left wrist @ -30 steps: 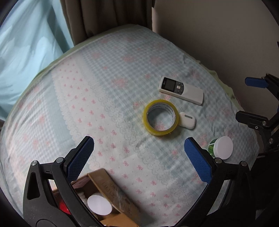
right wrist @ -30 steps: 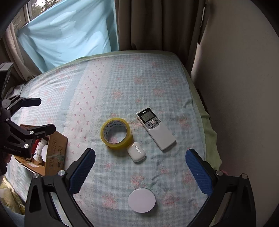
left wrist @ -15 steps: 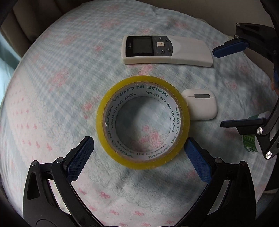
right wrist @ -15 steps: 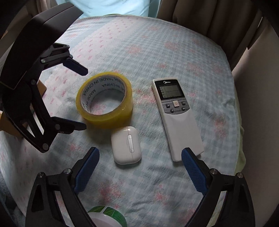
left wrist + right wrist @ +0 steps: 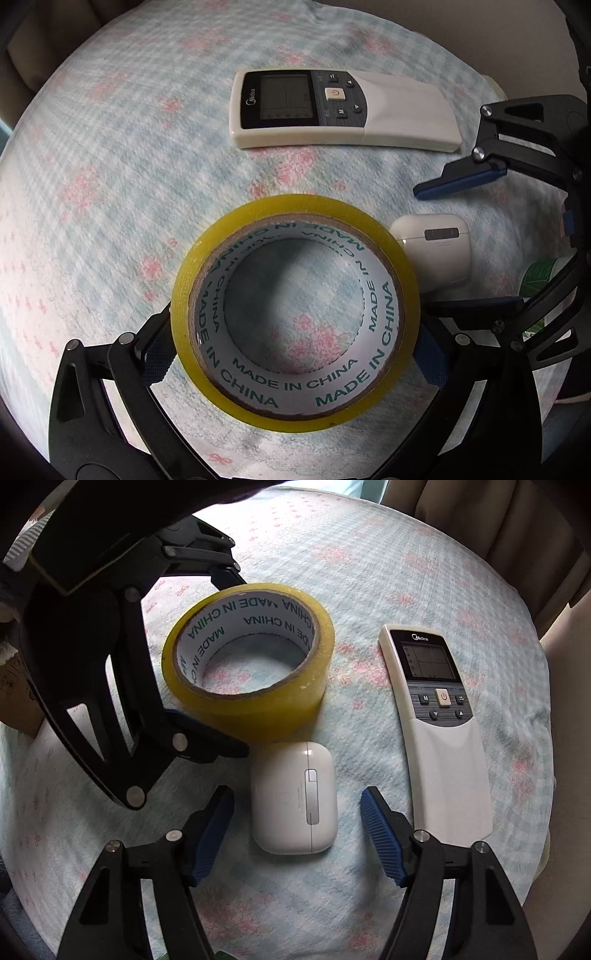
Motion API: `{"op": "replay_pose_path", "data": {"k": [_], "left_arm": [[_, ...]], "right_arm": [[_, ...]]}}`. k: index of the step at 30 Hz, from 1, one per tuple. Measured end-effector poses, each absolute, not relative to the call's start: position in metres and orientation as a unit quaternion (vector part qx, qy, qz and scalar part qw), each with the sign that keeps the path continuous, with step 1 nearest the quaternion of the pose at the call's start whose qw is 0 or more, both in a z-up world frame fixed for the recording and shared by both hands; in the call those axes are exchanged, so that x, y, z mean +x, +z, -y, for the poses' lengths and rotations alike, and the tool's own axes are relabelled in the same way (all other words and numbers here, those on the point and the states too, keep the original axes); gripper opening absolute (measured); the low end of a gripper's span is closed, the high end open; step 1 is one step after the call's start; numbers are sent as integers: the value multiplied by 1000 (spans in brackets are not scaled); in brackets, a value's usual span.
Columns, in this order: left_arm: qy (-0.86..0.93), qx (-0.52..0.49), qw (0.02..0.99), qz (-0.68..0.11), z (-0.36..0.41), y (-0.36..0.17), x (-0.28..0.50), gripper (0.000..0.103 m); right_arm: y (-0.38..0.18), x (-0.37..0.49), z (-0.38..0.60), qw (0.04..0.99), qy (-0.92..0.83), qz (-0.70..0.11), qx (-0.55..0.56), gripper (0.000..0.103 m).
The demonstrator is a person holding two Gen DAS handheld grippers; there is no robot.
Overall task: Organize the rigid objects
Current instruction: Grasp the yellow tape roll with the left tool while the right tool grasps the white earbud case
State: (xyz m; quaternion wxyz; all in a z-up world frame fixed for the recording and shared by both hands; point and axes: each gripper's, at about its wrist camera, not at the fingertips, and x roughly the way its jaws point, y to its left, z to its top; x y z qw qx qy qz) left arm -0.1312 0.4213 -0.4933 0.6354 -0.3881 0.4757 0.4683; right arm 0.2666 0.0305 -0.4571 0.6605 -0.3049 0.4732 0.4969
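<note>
At lower centre, the right gripper (image 5: 297,834), jaws narrowing but apart, straddles the earbud case (image 5: 293,797); the left gripper (image 5: 295,354) flanks the tape roll (image 5: 295,310), contact unclear.

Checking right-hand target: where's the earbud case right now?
Right wrist view: the earbud case lies on the bedspread between the right gripper's closing fingers, not yet touched, just below the tape roll, left of the remote.

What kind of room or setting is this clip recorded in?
Most likely a bedroom at home. The items lie on a soft quilted bedspread with pink flowers and pale blue checks, curtains hang behind it, and the loose things are household ones: an air-conditioner remote, an earbuds case, a tape roll.
</note>
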Motion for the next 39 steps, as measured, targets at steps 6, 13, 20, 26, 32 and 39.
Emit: {"op": "replay_pose_path", "data": {"k": [6, 13, 20, 26, 32, 39], "left_arm": [[464, -372, 646, -479, -421, -493, -129, 97], [468, -373, 647, -472, -416, -491, -135, 96], [475, -377, 641, -471, -415, -488, -139, 96], [488, -389, 631, -461, -409, -480, -149, 96], [509, -386, 624, -450, -395, -458, -161, 96], [535, -389, 618, -424, -368, -408, -157, 96]], "right_arm": [[-459, 256, -34, 665, 493, -464, -315, 45], [-459, 253, -33, 675, 480, -471, -305, 41], [-458, 250, -34, 674, 476, -480, -298, 41], [-455, 244, -32, 681, 464, -489, -286, 41], [-441, 234, -28, 694, 452, -486, -280, 41], [-405, 214, -23, 715, 434, -480, -264, 41]]}}
